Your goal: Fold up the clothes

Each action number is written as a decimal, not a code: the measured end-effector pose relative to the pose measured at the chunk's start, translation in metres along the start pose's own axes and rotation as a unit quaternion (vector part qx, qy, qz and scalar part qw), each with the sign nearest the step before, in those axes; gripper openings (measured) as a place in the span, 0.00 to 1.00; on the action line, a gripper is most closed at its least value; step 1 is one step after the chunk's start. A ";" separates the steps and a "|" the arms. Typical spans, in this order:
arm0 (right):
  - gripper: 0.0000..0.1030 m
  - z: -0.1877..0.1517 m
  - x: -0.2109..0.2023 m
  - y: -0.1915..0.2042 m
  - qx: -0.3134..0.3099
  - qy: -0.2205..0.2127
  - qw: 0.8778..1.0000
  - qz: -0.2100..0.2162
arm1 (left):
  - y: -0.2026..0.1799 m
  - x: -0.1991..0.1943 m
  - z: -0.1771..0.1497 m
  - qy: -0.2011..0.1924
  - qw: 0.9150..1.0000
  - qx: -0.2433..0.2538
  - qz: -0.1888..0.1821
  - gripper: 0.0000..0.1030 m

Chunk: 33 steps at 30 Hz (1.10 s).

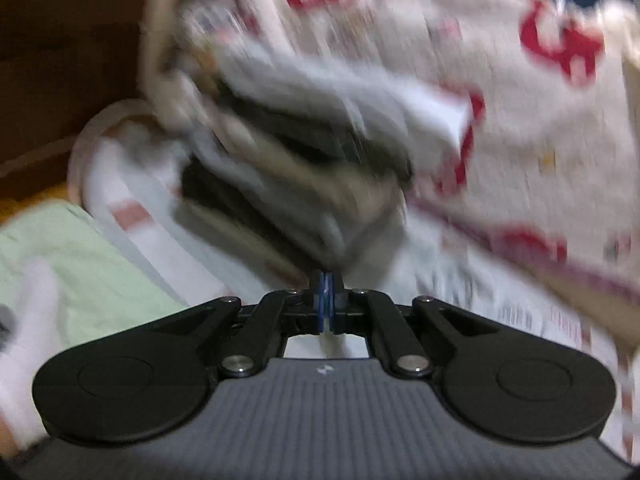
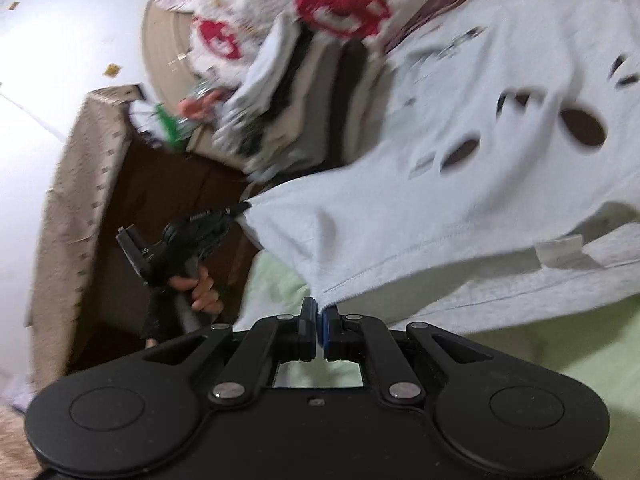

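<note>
Between the two tools hangs a light grey T-shirt [image 2: 460, 184], stretched by one edge, dark oval print facing the right wrist camera. Right tool [image 2: 320, 326]: jaws pressed together, pinching the shirt's hem corner right at the blue pads. Left tool [image 2: 240, 209] seen further off in the same view, held by a hand [image 2: 202, 292], jaws shut on the opposite corner of that edge. Left wrist view is heavily motion-blurred: left tool [image 1: 328, 300] pads together, grey cloth bunched right at the tips.

Under the shirt: pale green sheet [image 2: 560, 360] on the bed. Behind it, a stack of folded clothes [image 2: 296, 108], grey, black and beige layers, and a white blanket with red cartoon print [image 2: 340, 4]. At left in the right wrist view, a beige cardboard box [image 2: 76, 184] with dark interior, and a green hanger-like item [image 2: 168, 124], too blurred to tell exactly.
</note>
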State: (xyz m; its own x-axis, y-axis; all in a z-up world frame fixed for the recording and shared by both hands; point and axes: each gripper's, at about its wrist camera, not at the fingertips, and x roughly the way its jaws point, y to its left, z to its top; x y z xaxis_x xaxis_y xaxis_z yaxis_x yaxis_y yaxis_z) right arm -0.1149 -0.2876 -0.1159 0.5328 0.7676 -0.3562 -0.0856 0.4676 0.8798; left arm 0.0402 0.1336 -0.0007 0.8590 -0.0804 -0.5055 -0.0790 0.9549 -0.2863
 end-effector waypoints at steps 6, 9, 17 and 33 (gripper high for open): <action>0.06 -0.006 0.022 0.035 -0.078 0.039 0.996 0.016 | 0.023 0.009 0.002 0.038 0.996 0.007 0.079 0.02; 0.06 -0.013 0.041 0.046 -0.119 0.067 0.991 -0.013 | 0.029 0.045 -0.034 0.079 0.976 0.069 0.192 0.00; 0.16 -0.032 0.055 -0.003 -0.040 0.097 0.994 -0.044 | 0.017 0.062 -0.052 0.128 0.974 0.077 0.171 0.04; 0.60 -0.033 -0.177 -0.099 0.067 -0.184 0.953 -0.229 | -0.213 0.046 -0.190 0.269 0.906 0.248 -0.215 0.15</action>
State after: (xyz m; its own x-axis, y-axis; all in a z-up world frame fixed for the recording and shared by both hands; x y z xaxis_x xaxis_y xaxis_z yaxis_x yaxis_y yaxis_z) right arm -0.2287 -0.4556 -0.1504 0.7496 0.2785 -0.6004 0.3224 0.6386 0.6987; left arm 0.0005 -0.1279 -0.1181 0.3752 -0.4761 -0.7953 0.5553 0.8024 -0.2184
